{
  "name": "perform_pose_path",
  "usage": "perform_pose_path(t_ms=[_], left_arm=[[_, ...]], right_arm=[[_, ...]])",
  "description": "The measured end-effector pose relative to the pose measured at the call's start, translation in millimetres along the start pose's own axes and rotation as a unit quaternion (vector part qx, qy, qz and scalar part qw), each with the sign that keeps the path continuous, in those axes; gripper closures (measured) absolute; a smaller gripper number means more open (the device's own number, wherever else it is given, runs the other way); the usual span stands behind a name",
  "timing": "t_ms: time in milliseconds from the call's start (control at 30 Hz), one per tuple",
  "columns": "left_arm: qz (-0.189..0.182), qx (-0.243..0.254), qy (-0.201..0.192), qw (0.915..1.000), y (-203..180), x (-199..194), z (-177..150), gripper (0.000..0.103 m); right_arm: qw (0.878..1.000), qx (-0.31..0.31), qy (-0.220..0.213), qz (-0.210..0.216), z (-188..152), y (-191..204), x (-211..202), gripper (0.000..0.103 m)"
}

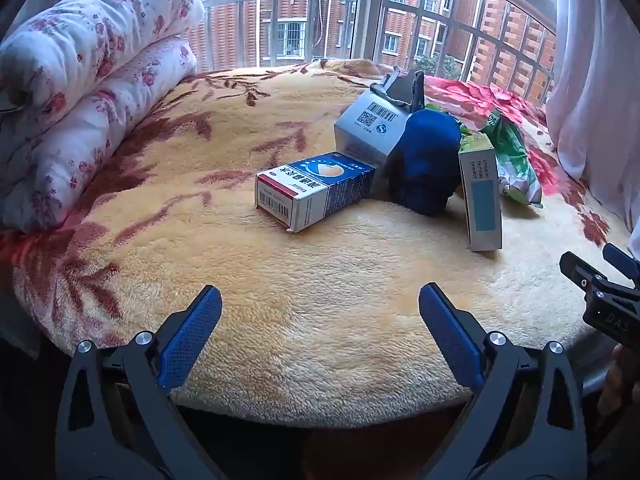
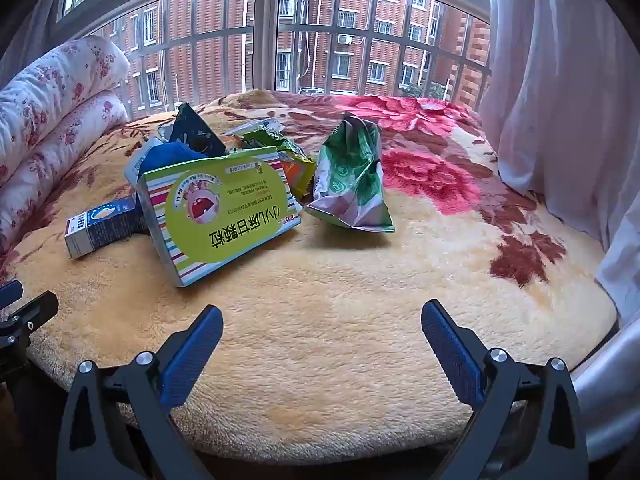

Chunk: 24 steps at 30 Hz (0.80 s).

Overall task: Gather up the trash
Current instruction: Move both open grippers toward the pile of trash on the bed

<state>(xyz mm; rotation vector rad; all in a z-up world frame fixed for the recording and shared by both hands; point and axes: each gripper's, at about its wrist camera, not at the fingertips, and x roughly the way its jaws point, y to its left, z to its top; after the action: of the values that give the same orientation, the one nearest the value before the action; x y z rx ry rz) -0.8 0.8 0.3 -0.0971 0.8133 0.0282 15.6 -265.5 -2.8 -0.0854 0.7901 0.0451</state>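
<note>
Trash lies on a bed with a yellow floral blanket point(image 1: 320, 300). A blue and white medicine box point(image 1: 316, 190) lies flat, also in the right wrist view point(image 2: 106, 226). Behind it a torn grey box point(image 1: 372, 128) leans on a dark blue bundle point(image 1: 426, 164). A green striped box point(image 2: 218, 208) stands on edge, thin side showing in the left wrist view point(image 1: 482, 192). A crumpled green wrapper point(image 2: 350, 184) lies to its right; a smaller yellow-green wrapper point(image 2: 288, 164) sits behind. My left gripper point(image 1: 320, 308) and right gripper point(image 2: 322, 328) are open, empty, near the bed's front edge.
A rolled floral quilt point(image 1: 80, 92) lies along the left. A barred window point(image 2: 320, 40) is behind the bed. A white curtain point(image 2: 560, 100) hangs at the right. The right gripper's body shows at the right edge of the left wrist view point(image 1: 600, 292).
</note>
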Motion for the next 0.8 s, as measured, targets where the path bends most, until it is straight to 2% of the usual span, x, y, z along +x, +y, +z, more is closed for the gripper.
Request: perform_pose_path(t_ms=[133, 300, 433, 800], left_arm=[[-0.002, -0.012, 0.004, 0.9999, 4.6, -3.5, 0.1, 0.007], [0.021, 0.015, 0.001, 0.9997, -6.3, 2.8, -1.6, 0.007], [0.011, 0.010, -0.001, 0.9999, -1.5, -0.3, -2.3, 0.007], [0.010, -0.009, -0.001, 0.9999, 4.1, -1.8, -0.6, 0.007]], right_arm=[[1.000, -0.003, 0.002, -0.001, -0.7, 0.7, 0.7, 0.005], [1.000, -0.002, 0.004, 0.000, 0.0, 1.3, 2.0, 0.005], [1.000, -0.004, -0.003, 0.002, -1.9, 4.0, -2.4, 0.005], [1.000, -0.001, -0.005, 0.008, -1.4, 4.1, -2.1, 0.005]])
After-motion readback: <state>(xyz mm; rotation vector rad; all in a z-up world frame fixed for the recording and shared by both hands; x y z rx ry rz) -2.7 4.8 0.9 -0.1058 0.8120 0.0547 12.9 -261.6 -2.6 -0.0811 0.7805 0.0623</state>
